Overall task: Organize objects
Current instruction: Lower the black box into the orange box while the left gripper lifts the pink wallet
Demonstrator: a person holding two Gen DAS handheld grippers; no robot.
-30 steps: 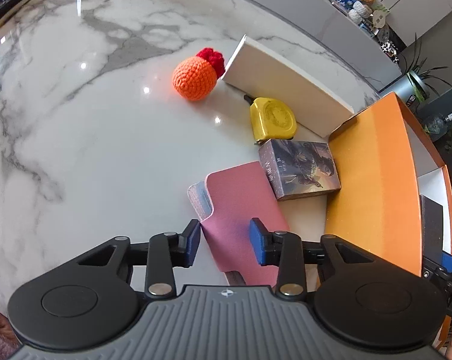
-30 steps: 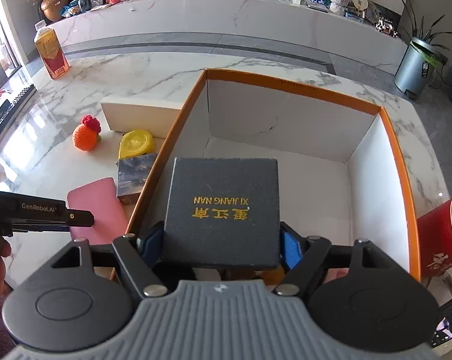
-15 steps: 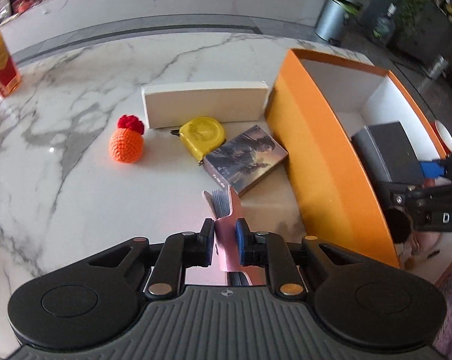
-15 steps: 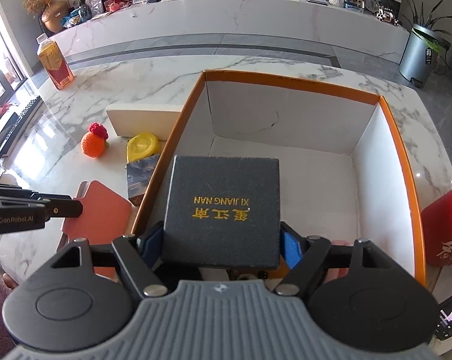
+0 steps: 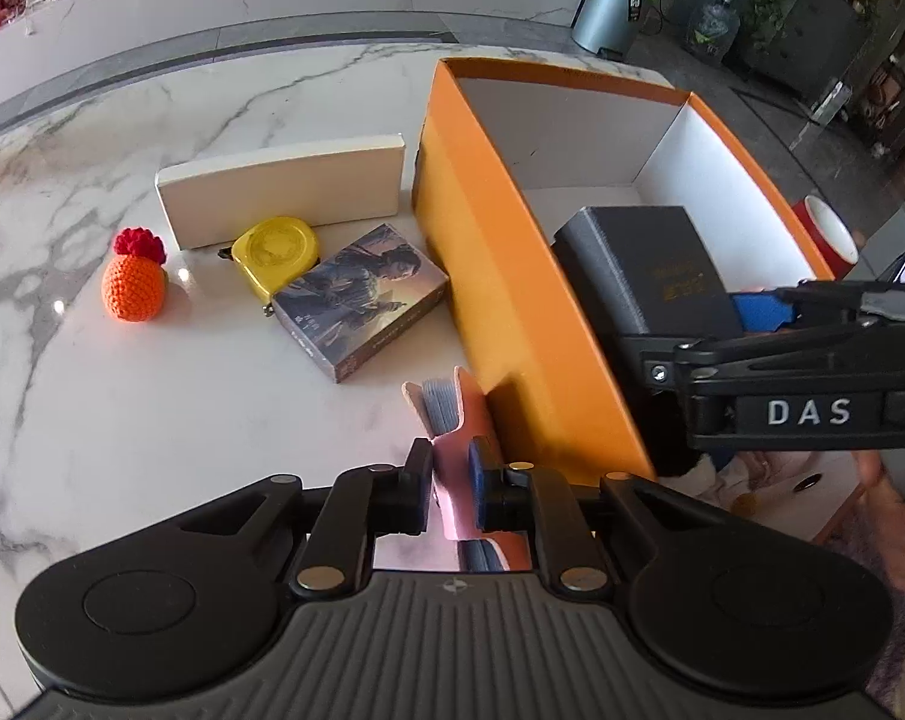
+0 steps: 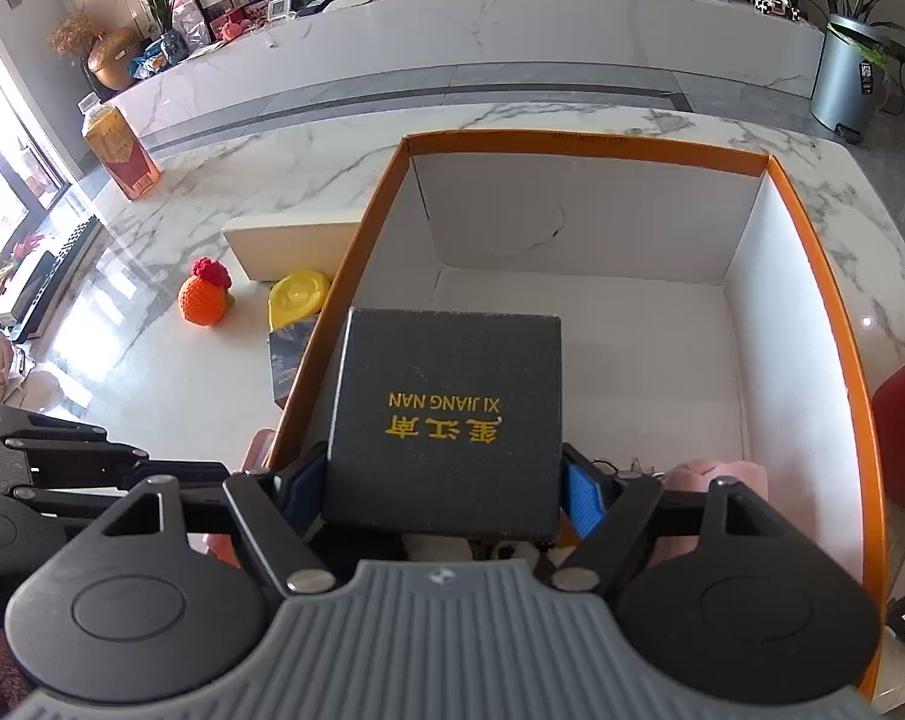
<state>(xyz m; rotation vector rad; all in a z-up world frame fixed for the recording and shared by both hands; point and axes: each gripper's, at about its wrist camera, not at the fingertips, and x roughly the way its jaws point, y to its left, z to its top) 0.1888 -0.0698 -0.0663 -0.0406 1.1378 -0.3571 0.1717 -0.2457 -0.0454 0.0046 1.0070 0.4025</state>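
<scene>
Right now the left gripper [image 5: 450, 483] is squeezed tight on a thin pink card holder [image 5: 452, 420], which is lifted off the marble table [image 5: 152, 420] and sits just beside the outside wall of the big orange box [image 5: 512, 276]. The right gripper [image 6: 443, 492] has its fingers spread wide around a black box [image 6: 446, 414] with gold letters, and it hangs inside the orange box, near the front. The card holder is soft and is held only by one thin edge, so it could slip or flop. The cards [image 5: 437, 405] peeking out of its top could slide out if it tips. It could also bump the orange wall if it is not lifted high enough. The two grippers are close together, so they might knock into each other over the box. The black box could land on the small soft things under it and sit crooked.
</scene>
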